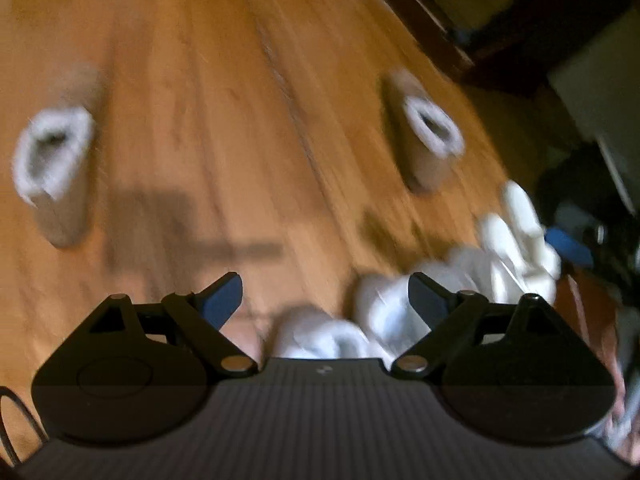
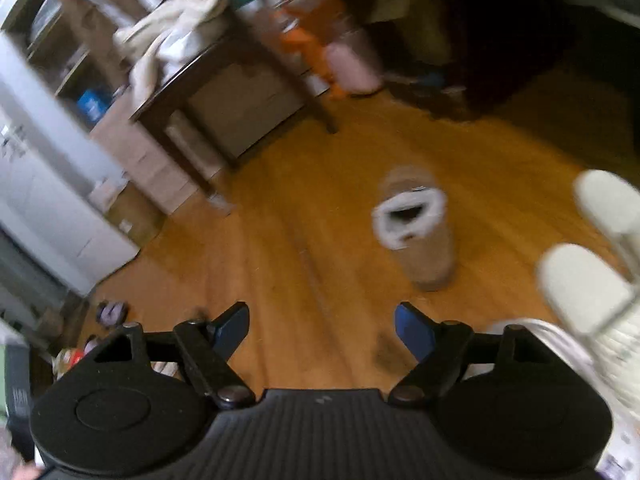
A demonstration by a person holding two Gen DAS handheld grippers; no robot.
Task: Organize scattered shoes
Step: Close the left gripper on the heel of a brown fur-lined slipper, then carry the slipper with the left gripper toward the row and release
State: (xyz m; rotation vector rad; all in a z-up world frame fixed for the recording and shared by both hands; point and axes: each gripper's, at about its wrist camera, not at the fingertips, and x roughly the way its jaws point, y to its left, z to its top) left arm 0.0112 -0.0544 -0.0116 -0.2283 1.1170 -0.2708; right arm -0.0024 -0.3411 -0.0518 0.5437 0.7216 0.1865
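A wooden floor (image 1: 224,128) fills both views, with a dark-legged table (image 2: 240,92) and stacked boxes at its far edge; everything is blurred, so fine detail cannot be made out.

Nearest, the left gripper (image 1: 325,300) hangs above the boards with its fingers (image 1: 224,298) spread wide and nothing between them. Just below and beside it lie the white shoes (image 1: 460,280), a loose heap whose number cannot be counted. The right gripper (image 2: 320,330) is likewise released and empty over bare floor, with the pale toes of those white shoes (image 2: 588,280) at its right edge.

Farther out stand two tan boots with white fleece lining, both upright and well apart from each other. In the left wrist view, one boot (image 1: 56,172) stands to the far left of the white shoes, and the other boot (image 1: 428,136) stands just beyond them. The right wrist view shows one boot (image 2: 420,232), probably that second one.

The step in hand looks like reaching for a boot to pair it with its mate. To do it well, I would bring open fingers down over the fleece cuff, one finger inside the shaft and one outside, and close on the stiff back wall, not the soft lining. Carrying it low would help keep it upright. The heap nearby could snag a careless sweep.
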